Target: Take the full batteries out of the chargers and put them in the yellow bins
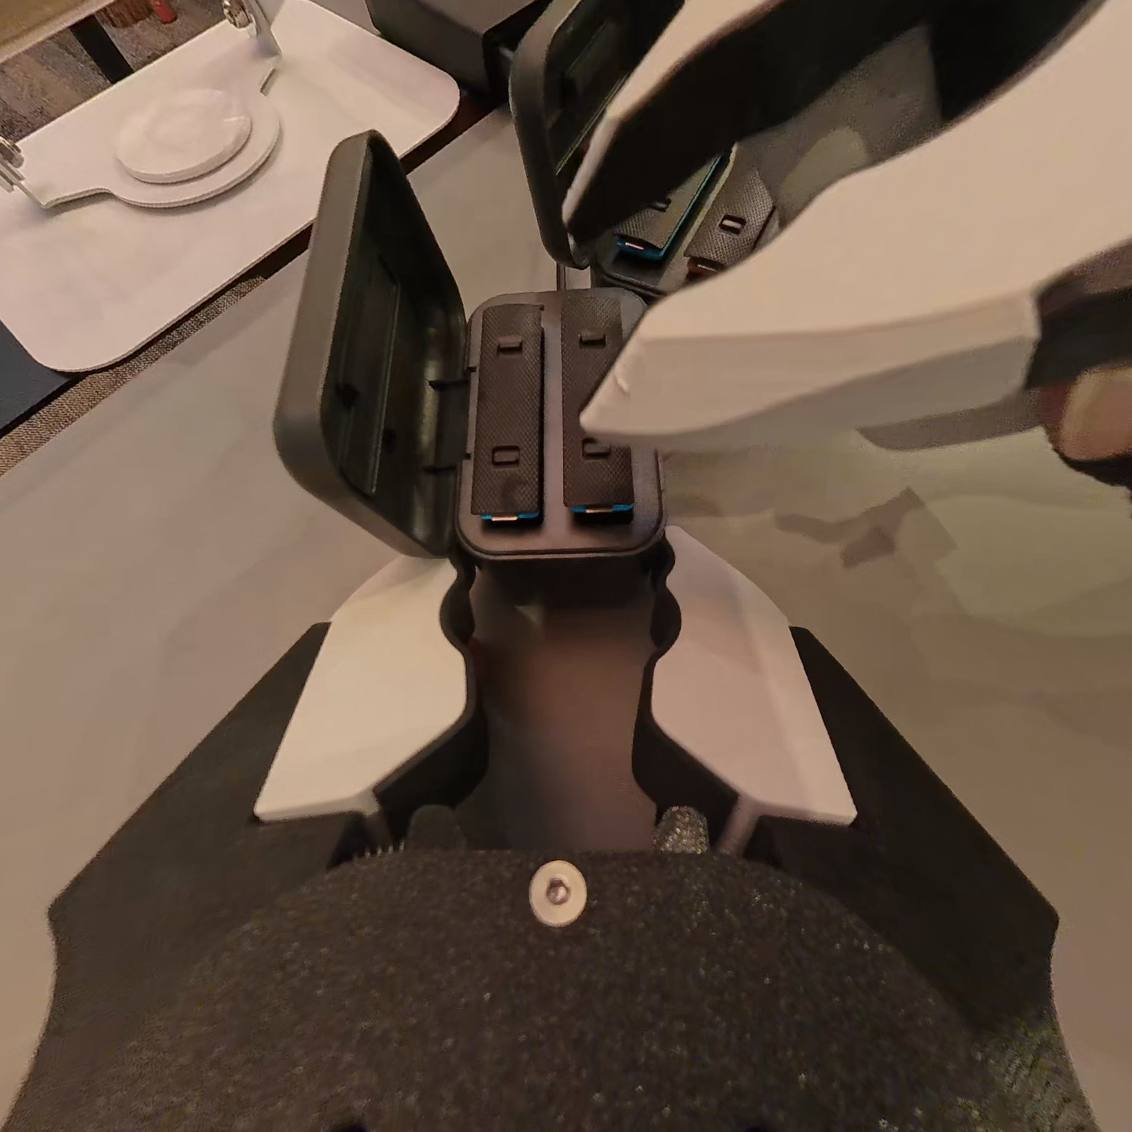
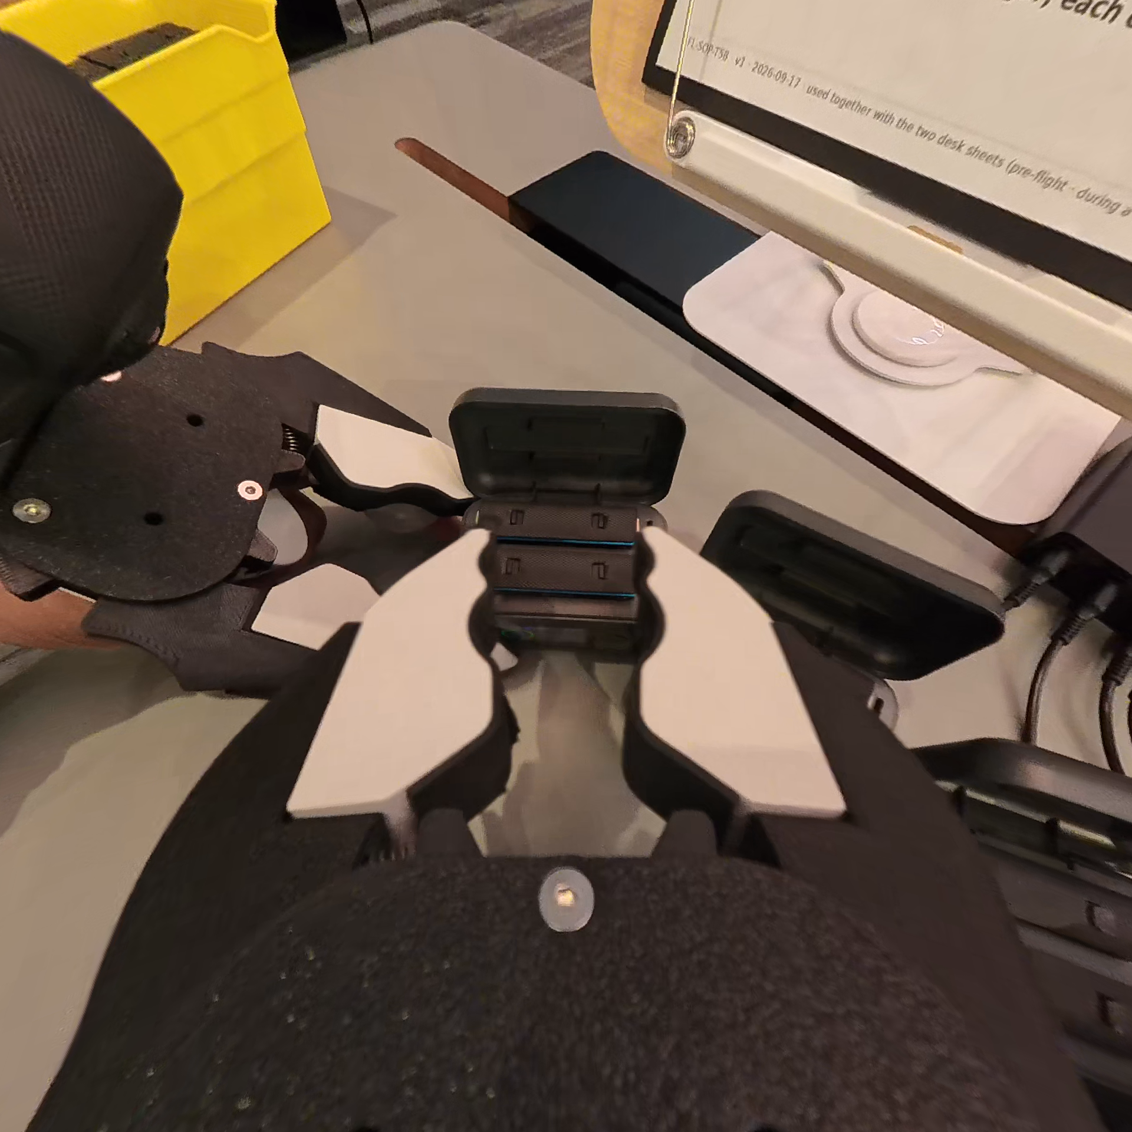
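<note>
**Charger braced, first battery not yet lifted**

Nearest in the left wrist view, the left gripper [image 1: 560, 563] has its white-faced, black-edged fingers closed on the body of a small dark plastic charger case [image 1: 560, 539], seemingly to pin it to the pale table [image 1: 153, 612] so it cannot ride up when a battery is pulled. Its hinged lid [image 1: 367, 343] stands open to the side, baring two black textured batteries with blue end strips [image 1: 508, 416], side by side in their slots.

In the right wrist view the right gripper [image 2: 563, 588] straddles the nearer battery [image 2: 563, 569], one white finger at each end. The jaws are parted about as wide as the battery; whether the pads already press on it cannot be told. That hold by the ends would let the battery slide straight out of its slot.

Beyond, a second open charger [image 1: 649, 239] sits behind the first, holding batteries too, and another open dark case [image 2: 857, 588] lies to the right with black cables [image 2: 1053, 649] running from it. Farther back left on the table stands the yellow plastic bin [image 2: 220, 147], dark items already inside it. Well back on the right, a white stand base [image 2: 888, 349] carries a printed board [image 2: 919, 122].
</note>
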Motion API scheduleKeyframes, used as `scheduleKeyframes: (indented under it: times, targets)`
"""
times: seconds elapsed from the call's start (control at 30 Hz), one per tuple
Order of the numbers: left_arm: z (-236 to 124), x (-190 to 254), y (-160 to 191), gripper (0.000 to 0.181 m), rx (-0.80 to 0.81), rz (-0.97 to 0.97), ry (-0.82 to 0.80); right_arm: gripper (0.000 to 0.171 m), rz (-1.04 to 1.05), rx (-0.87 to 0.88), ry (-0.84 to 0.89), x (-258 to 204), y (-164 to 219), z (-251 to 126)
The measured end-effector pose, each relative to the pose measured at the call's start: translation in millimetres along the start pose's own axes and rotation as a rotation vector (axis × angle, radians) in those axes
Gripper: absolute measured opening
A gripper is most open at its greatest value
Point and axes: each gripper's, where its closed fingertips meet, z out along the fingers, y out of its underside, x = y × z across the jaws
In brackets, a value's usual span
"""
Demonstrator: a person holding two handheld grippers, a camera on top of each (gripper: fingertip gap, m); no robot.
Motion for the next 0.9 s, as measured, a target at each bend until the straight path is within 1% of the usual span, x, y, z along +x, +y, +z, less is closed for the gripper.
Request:
scheduleKeyframes:
  times: [0.1, 0.23, 0.33, 0.53, 0.6, 0.77, 0.9]
  targets:
    - [0.1, 0.1, 0.1, 0.056, 0.000, -0.001, 0.001, 0.019, -0.028, -0.018, 0.007, -0.1, 4.6, 2.4]
    - [0.0, 0.1, 0.2, 0.056, -0.001, 0.000, 0.001, 0.000, -0.075, -0.053, 0.009, -4.7, 11.1, 7.7]
    - [0.1, 0.1, 0.1, 0.056, -0.001, 0.000, 0.001, 0.000, -0.115, -0.084, 0.010, -5.2, 12.0, 7.9]
    - [0.0, 0.1, 0.4, 0.056, -0.003, 0.000, 0.000, 0.000, -0.316, -0.155, 0.025, -14.2, 13.8, 8.5]
    - [0.0, 0.0, 0.4, 0.056, -0.004, 0.000, -0.002, 0.000, -0.348, -0.161, 0.043, -13.5, 13.3, 9.6]
    - [-0.2, 0.1, 0.3, 0.056, -0.003, 0.000, -0.004, 0.000, -0.305, -0.141, 0.007, -13.9, 12.3, 10.2]
    - [-0.3, 0.2, 0.3, 0.056, -0.002, 0.001, -0.002, 0.000, -0.168, -0.057, -0.035, -10.8, 8.0, 6.7]
